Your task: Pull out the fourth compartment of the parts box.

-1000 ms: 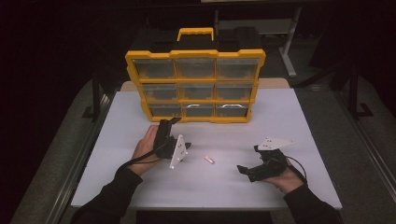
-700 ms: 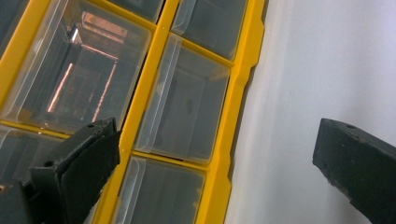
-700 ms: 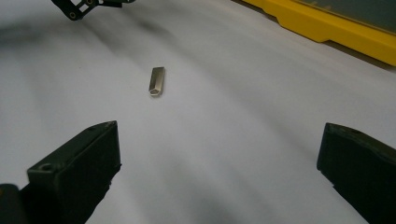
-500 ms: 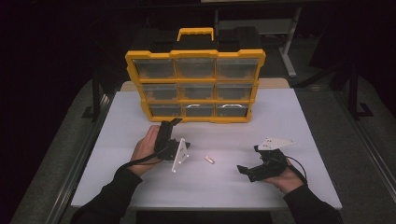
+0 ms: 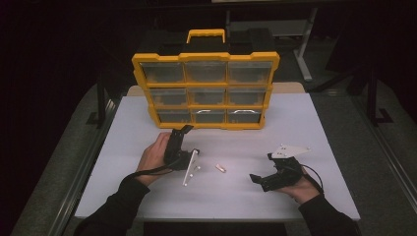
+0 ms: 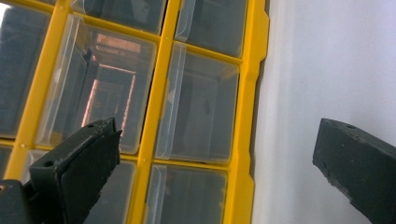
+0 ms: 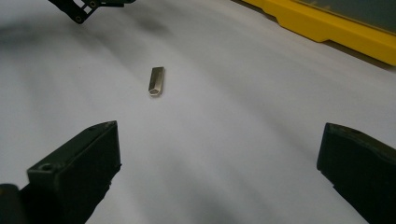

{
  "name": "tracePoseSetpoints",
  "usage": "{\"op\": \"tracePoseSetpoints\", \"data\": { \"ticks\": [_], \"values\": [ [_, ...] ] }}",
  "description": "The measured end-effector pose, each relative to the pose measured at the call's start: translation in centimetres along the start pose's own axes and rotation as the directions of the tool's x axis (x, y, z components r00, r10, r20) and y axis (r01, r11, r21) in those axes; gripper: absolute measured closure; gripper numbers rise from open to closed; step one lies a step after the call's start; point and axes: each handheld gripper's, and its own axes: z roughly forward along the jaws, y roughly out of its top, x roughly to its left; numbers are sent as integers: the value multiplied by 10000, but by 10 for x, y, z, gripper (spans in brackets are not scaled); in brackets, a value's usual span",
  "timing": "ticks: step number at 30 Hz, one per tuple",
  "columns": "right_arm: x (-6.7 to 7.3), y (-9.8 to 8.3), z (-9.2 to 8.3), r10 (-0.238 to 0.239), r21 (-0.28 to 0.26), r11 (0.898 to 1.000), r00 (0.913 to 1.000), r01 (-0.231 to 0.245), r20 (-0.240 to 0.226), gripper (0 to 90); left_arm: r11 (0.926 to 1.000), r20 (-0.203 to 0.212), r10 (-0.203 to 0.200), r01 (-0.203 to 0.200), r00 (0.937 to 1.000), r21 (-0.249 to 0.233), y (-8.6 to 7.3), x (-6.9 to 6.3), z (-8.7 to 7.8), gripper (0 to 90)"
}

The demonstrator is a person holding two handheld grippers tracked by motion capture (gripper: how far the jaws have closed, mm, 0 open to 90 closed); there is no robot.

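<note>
So here's where things stand. The little metal piece (image 7: 157,80) lies loose on the white counter (image 5: 314,128), roughly between the two hands and well in front of the yellow drawer organizer (image 5: 205,88). Nothing is holding it.

The right tongs (image 5: 269,169) sit low on the counter, aimed toward the piece. In the right gripper view the jaws stand wide apart with nothing between them, and the piece lies ahead of them, nearer the left-hand jaw's side, not yet inside the gap.

The left tongs (image 5: 181,132) are angled up at the organizer's bottom row. Its own view shows the jaws spread wide and empty too, looking at the clear drawer fronts (image 6: 198,107) and yellow frame. As far as I can tell every drawer is shut; none is visibly pulled out.

My read: this looks like "put the small part in a drawer", and it's barely started. No pick, no open drawer. Left to do, I'd guess:
- close the right tongs on the piece
- get a drawer open with the left
- drop the piece in and shut the drawer

The piece is tiny and flat on the surface, so the grab probably needs a low, careful approach or it'll skid away.
</note>
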Motion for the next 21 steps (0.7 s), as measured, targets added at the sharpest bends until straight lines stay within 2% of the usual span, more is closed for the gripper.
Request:
{"op": "tracePoseSetpoints", "data": {
  "ticks": [13, 21],
  "values": [
    [0, 0, 0, -2, -10, 10000, 10000, 2, -5, 0, 9961, -297, 875, -871, 9957, 150, 2, -3, -1, 3],
    [0, 0, 0, -5, -4, 10000, 10000, 5, -4, 0, 9949, -443, 990, -982, 9941, 213, -1, -2, -2, 3]
  ]
}}
